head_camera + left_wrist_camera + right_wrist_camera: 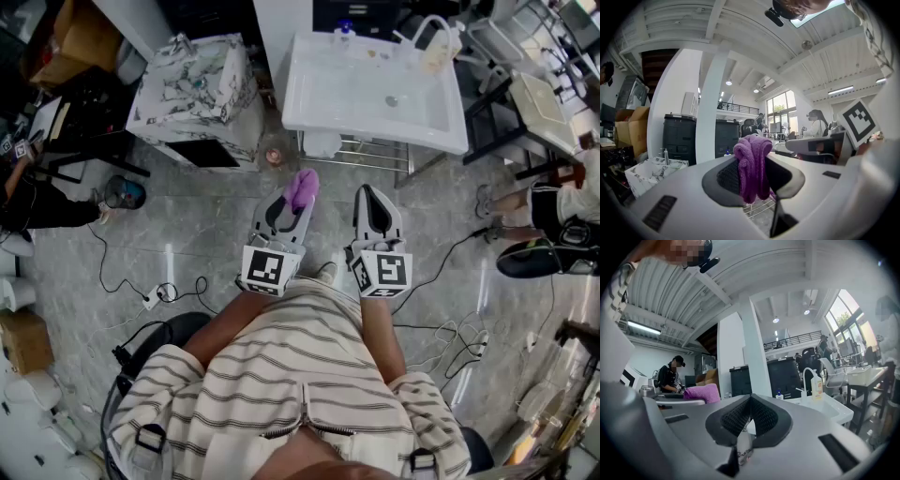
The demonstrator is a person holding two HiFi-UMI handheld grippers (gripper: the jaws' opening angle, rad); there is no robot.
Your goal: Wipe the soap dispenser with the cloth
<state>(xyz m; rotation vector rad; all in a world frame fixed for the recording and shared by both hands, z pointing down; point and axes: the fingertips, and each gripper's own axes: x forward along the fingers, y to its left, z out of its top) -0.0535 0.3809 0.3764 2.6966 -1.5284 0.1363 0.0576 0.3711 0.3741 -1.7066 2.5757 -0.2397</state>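
Observation:
A purple cloth [302, 188] [752, 166] is pinched between the jaws of my left gripper [298, 199], which is shut on it and held level at waist height. My right gripper [371, 202] [749, 414] is beside it, shut with nothing between its jaws. The soap dispenser [439, 47] [816, 386], a pale yellow pump bottle, stands at the back right corner of the white sink [373, 120], well ahead of both grippers. In the right gripper view the cloth [701, 393] shows at the left.
A marbled white cabinet [192, 89] stands left of the sink. A small blue-topped bottle [345, 28] sits at the sink's back. Cables [159, 292] lie on the grey floor. A person [28, 192] is at the far left, and another sits at the right [553, 211].

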